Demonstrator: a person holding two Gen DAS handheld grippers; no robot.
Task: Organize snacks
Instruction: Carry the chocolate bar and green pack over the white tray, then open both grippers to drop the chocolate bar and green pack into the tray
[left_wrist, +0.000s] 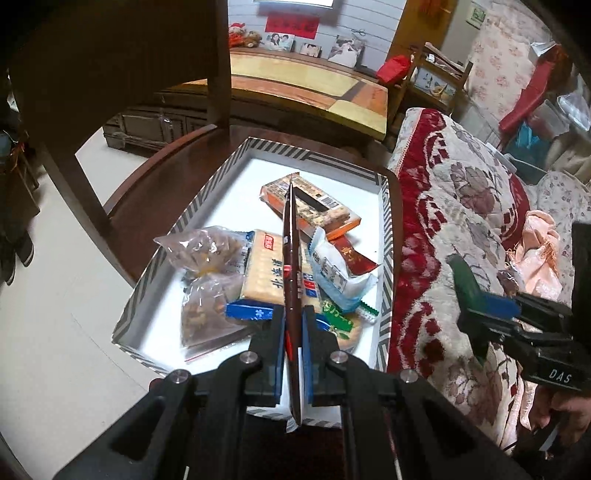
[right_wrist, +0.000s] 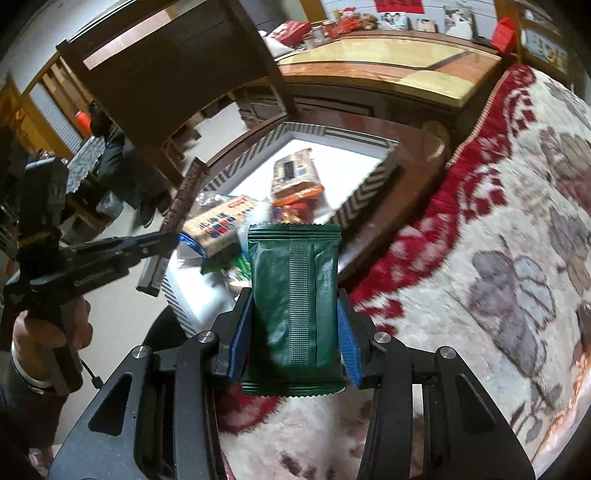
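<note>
My left gripper (left_wrist: 293, 332) clamped on a thin brown packet (left_wrist: 290, 258) (edge-on) above the striped box (left_wrist: 207, 192) of snacks, my right gripper (right_wrist: 295, 328) squeezing a green packet (right_wrist: 293, 302), over the floral blanket (right_wrist: 480, 258) right of the box.

A dark wooden bench (left_wrist: 159, 177) carries 1 striped-rim box (left_wrist: 207, 192) of snack packets, just beside a floral blanket (left_wrist: 461, 206).

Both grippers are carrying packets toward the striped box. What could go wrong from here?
The left gripper pinches the thin brown packet edge-on near one end, so it may swing or slip. The box is already piled at its near end, so the green packet in the right gripper could slide off the heap. The grippers could also collide.
</note>
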